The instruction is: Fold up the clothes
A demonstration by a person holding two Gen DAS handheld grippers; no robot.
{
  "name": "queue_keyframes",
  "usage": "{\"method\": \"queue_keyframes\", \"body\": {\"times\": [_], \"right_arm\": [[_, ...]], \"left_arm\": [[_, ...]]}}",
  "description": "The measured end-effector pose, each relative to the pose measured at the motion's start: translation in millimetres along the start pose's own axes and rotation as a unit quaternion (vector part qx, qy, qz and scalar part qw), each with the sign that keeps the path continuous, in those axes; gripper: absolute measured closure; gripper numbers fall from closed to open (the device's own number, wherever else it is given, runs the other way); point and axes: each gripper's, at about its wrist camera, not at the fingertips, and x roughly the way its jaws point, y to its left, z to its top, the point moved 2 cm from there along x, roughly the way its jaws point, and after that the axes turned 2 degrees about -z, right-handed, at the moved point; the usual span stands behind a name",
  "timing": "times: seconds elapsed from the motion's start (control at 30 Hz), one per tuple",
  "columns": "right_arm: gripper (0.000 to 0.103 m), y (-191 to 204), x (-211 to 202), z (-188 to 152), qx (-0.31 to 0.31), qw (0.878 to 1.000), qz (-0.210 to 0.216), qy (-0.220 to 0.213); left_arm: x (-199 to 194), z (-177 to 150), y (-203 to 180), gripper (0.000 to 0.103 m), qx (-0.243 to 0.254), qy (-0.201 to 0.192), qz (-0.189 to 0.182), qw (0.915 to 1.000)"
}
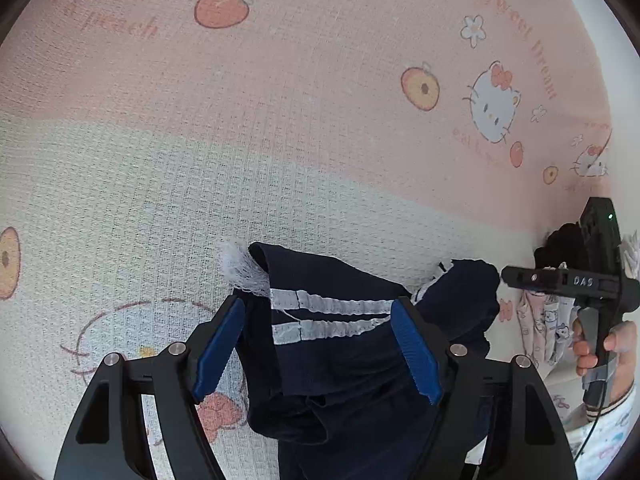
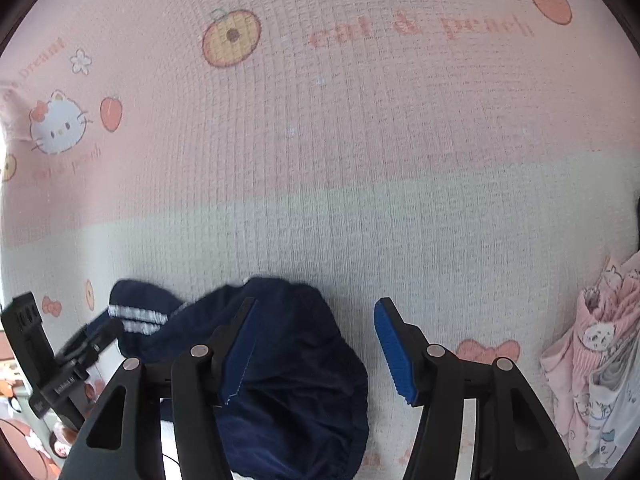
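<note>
A navy garment with two white stripes and white mesh lining lies crumpled on the bedsheet. My left gripper is open, its blue pads on either side of the striped part, just above it. In the right wrist view the same navy garment lies bunched under my right gripper, which is open; its left finger is over the cloth, its right finger over bare sheet. The right gripper shows at the right edge of the left wrist view; the left gripper shows at the left of the right wrist view.
The pink and white cartoon-cat bedsheet covers the whole surface. A pile of pink and pale printed clothes lies at the right; it also shows in the left wrist view.
</note>
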Motion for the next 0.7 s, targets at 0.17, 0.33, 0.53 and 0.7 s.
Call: {"method": "queue_keyframes", "body": {"times": [0.17, 0.33, 0.53, 0.7], "right_arm": [[0.045, 0.8, 15.7, 14.0, 0.014, 1.000, 0.003, 0.016], [0.045, 3.1, 31.4, 20.0, 0.031, 0.998, 0.024, 0.041], [0.045, 11.2, 41.7, 21.7, 0.050, 0.995, 0.058, 0.058], [0.077, 17.5, 35.8, 21.4, 0.024, 0.998, 0.042, 0.038]], "left_arm": [[6.5, 0.2, 1.1, 0.029, 0.004, -0.012, -0.002, 0.9999], [1.5, -2.6, -1.3, 0.031, 0.009, -0.030, -0.019, 0.9993], [1.9, -10.1, -16.2, 0.065, 0.063, -0.031, 0.005, 0.9975], [10.5, -20.5, -24.0, 0.080, 0.103, -0.014, 0.019, 0.9944]]}}
